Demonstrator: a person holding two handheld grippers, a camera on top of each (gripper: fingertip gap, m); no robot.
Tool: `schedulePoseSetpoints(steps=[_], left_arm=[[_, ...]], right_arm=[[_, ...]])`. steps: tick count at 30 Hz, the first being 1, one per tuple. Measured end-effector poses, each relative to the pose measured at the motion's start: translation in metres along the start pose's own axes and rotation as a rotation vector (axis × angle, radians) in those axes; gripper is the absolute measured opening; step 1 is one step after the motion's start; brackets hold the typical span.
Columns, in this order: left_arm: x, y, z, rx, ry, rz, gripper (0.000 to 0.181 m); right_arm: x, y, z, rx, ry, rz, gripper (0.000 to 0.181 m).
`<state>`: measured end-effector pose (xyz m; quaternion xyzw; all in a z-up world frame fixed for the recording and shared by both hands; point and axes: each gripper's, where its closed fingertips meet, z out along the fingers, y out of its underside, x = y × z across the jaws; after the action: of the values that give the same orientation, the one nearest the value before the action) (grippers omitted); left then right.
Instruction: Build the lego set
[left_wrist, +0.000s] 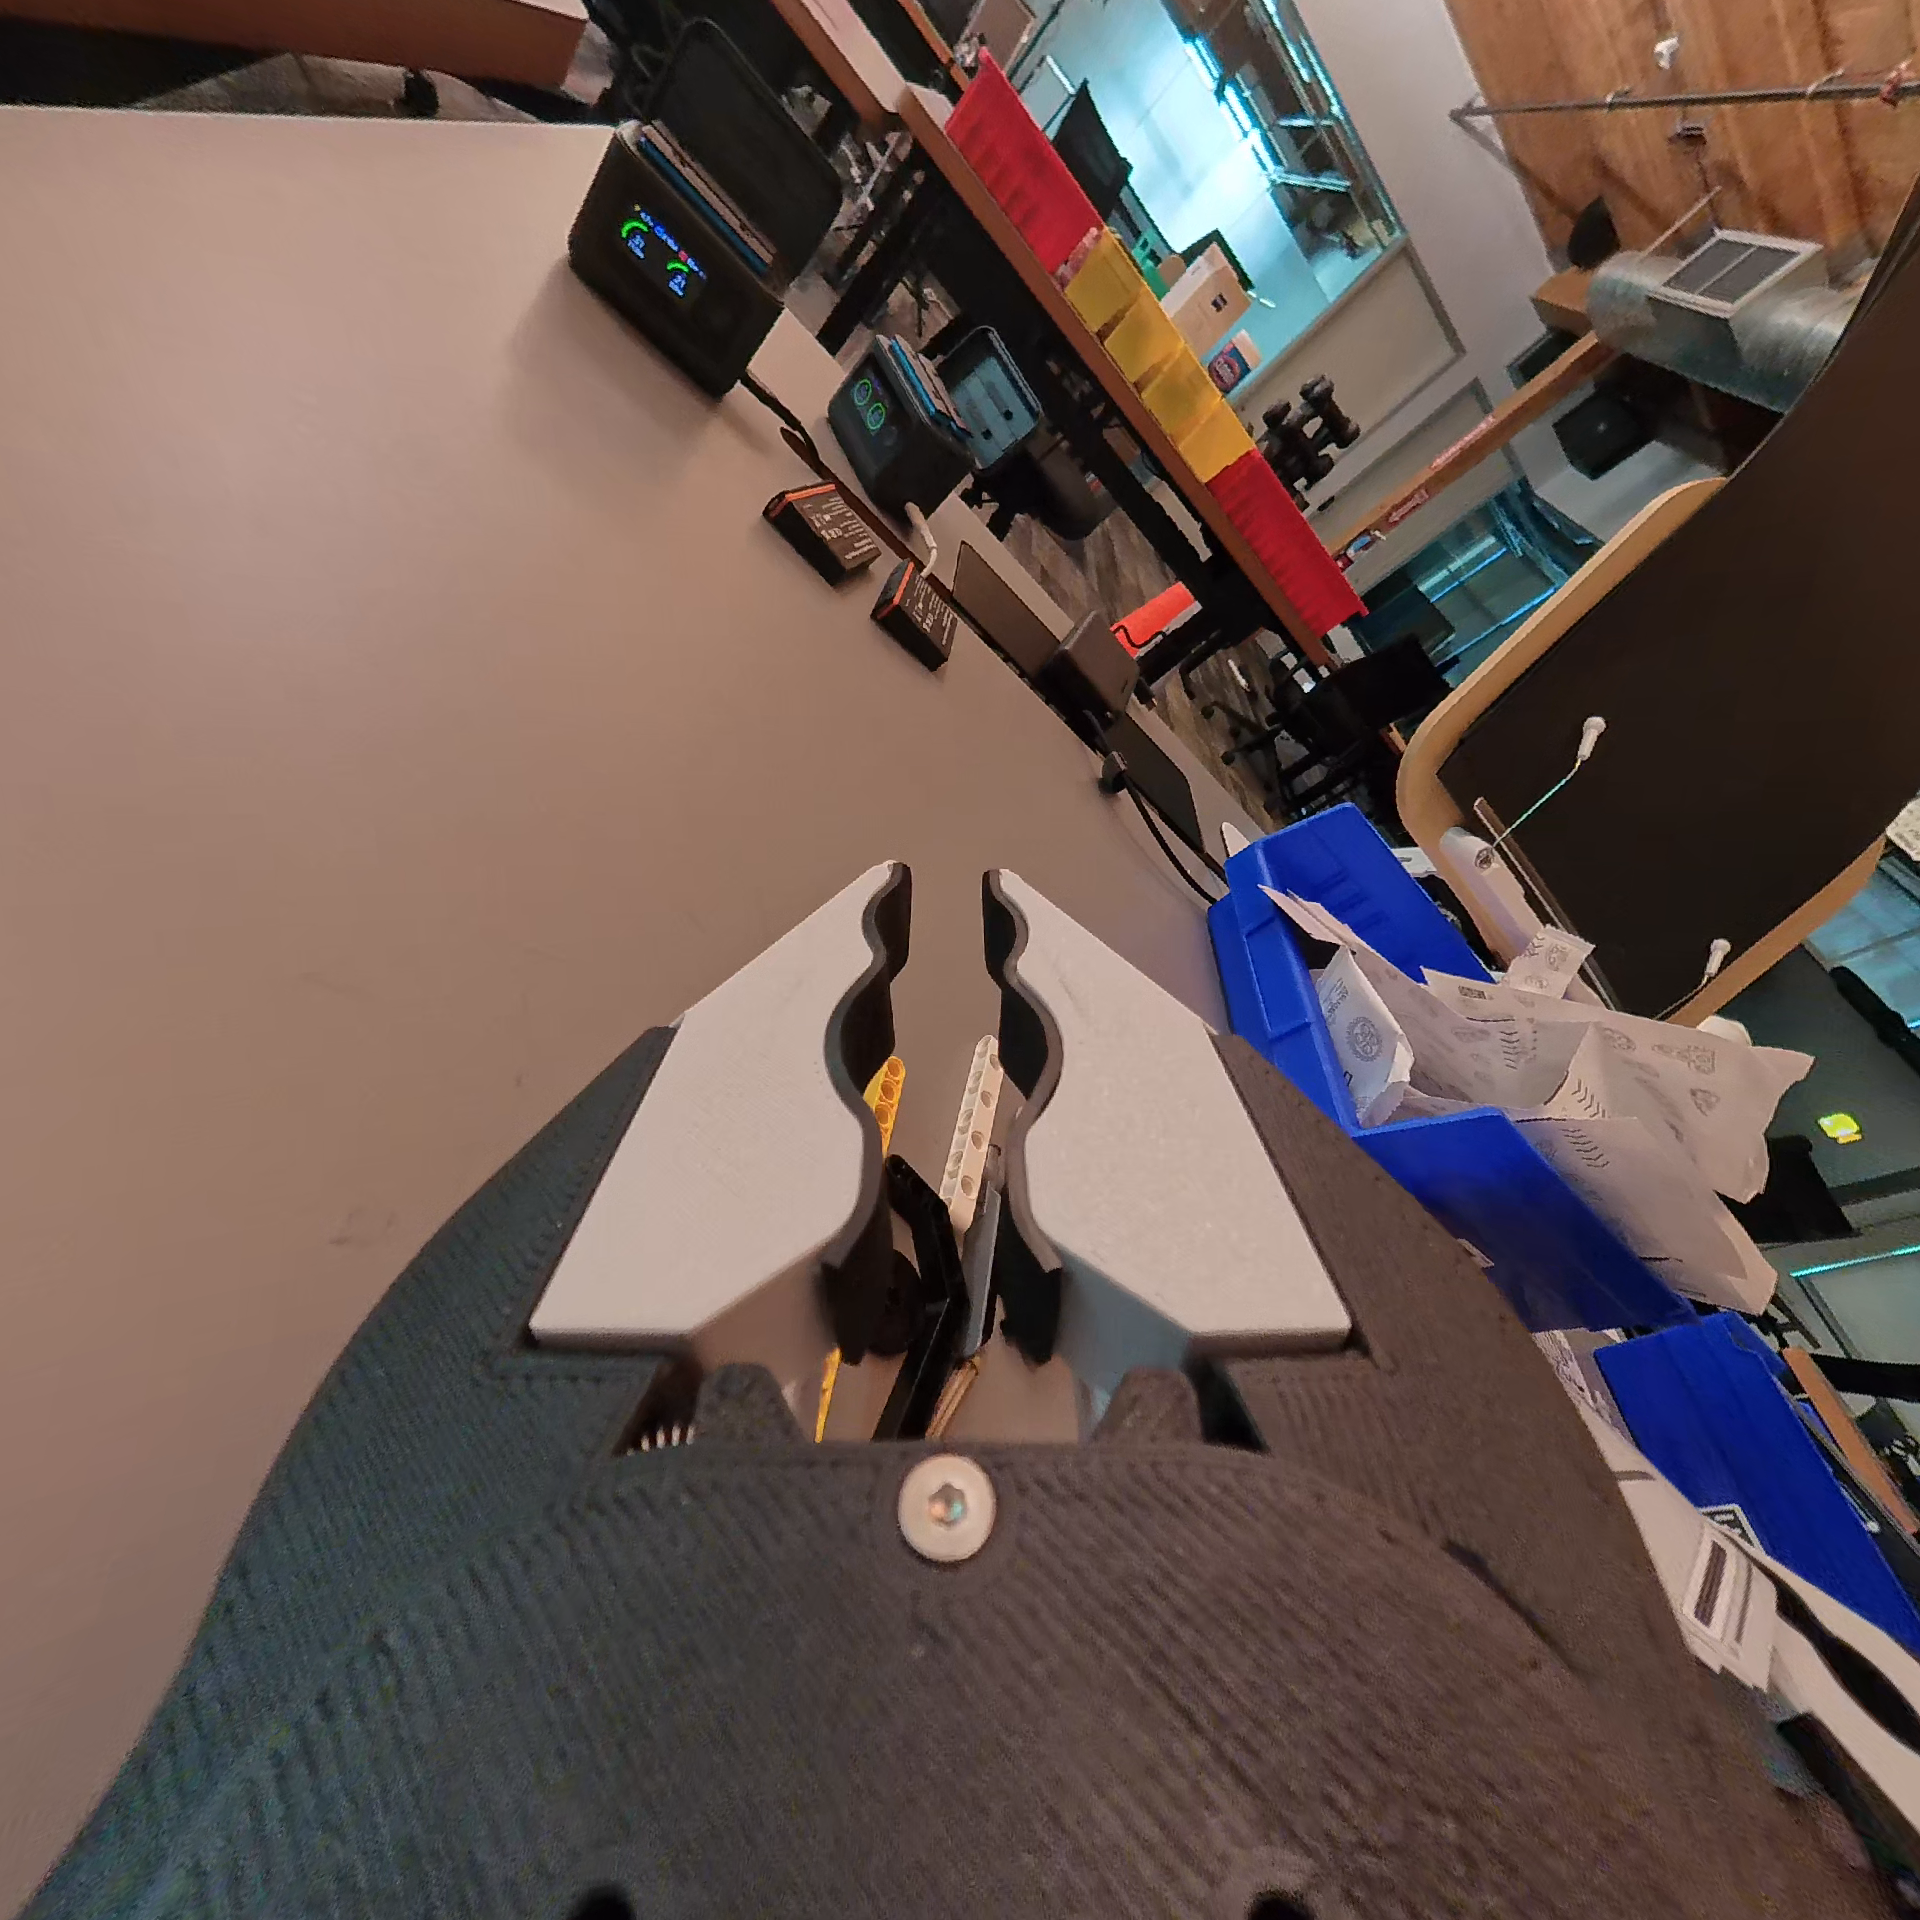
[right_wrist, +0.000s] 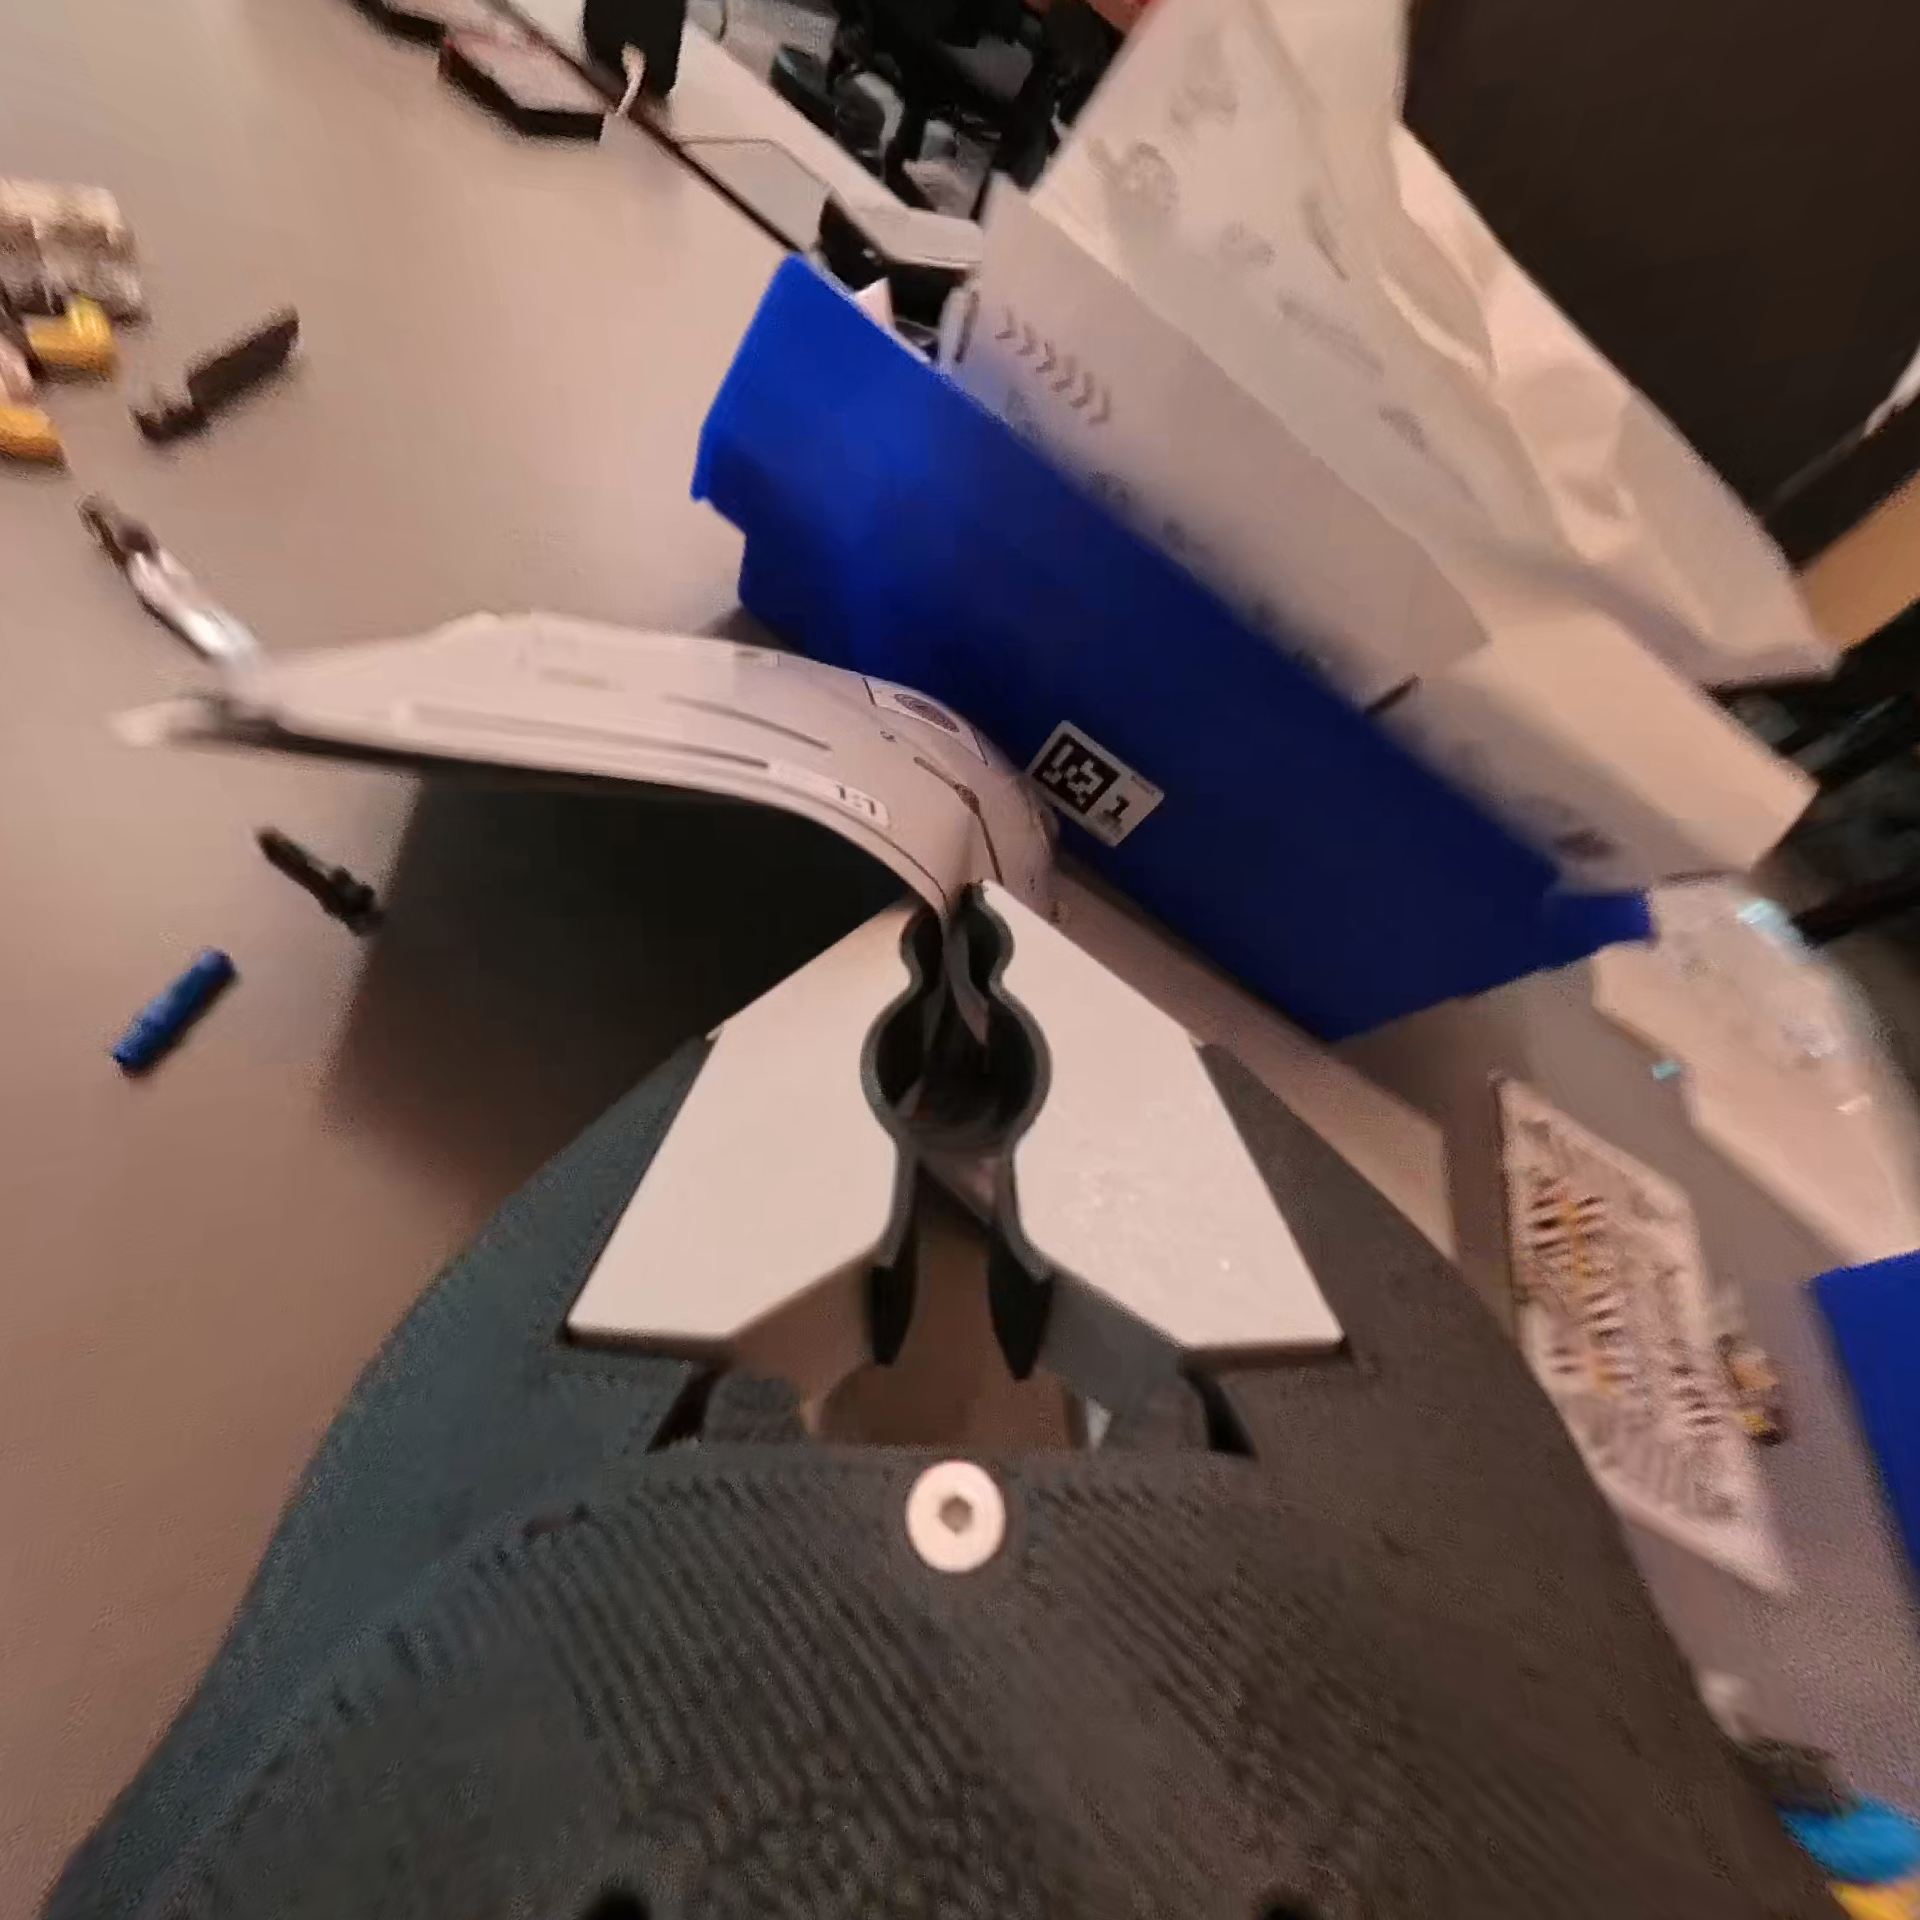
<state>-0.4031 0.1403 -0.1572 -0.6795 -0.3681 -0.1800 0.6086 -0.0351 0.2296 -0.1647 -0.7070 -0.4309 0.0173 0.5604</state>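
Observation:
In the left wrist view my left gripper (left_wrist: 945, 883) has its tips apart, and deeper between the fingers it is shut on a small lego assembly (left_wrist: 930, 1236) of black, white (left_wrist: 971, 1112) and yellow (left_wrist: 885, 1101) beams, held above the table (left_wrist: 364, 623). In the right wrist view, which is blurred, my right gripper (right_wrist: 951, 914) is shut on the edge of a white instruction page (right_wrist: 623, 717). The page arches up and to the left over a dark surface (right_wrist: 623, 987). Loose lego pieces lie to the left: a blue pin (right_wrist: 171, 1008), black pieces (right_wrist: 213, 376) and yellow pieces (right_wrist: 68, 338).
A blue bin (right_wrist: 1039, 582) stuffed with white paper bags (right_wrist: 1299, 312) stands just beyond the page; it also shows in the left wrist view (left_wrist: 1455, 1164). A second blue bin (left_wrist: 1745, 1455) sits nearer. Chargers with lit screens (left_wrist: 675, 260) and batteries (left_wrist: 826, 530) line the table's far edge. Some 40 cm of space lies between my two pairs of fingers. My right tips are roughly 15 cm from the blue pin (right_wrist: 171, 1008).

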Motion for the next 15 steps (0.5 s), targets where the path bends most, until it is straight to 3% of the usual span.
schedulePoseSetpoints(steps=[9,12,15], left_arm=[[0.0,0.0,0.0,0.001,-0.002,0.0,0.013],[0.0,0.001,0.0,-0.003,-0.001,0.002,0.013],[0.0,0.001,0.001,-0.004,-0.003,0.005,0.013]], right_arm=[[0.05,-0.005,-0.004,0.068,-0.168,0.767,0.004],[0.069,-0.009,-0.004,0.086,-0.187,0.872,0.003],[0.076,-0.009,-0.002,0.086,-0.179,0.854,0.001]])
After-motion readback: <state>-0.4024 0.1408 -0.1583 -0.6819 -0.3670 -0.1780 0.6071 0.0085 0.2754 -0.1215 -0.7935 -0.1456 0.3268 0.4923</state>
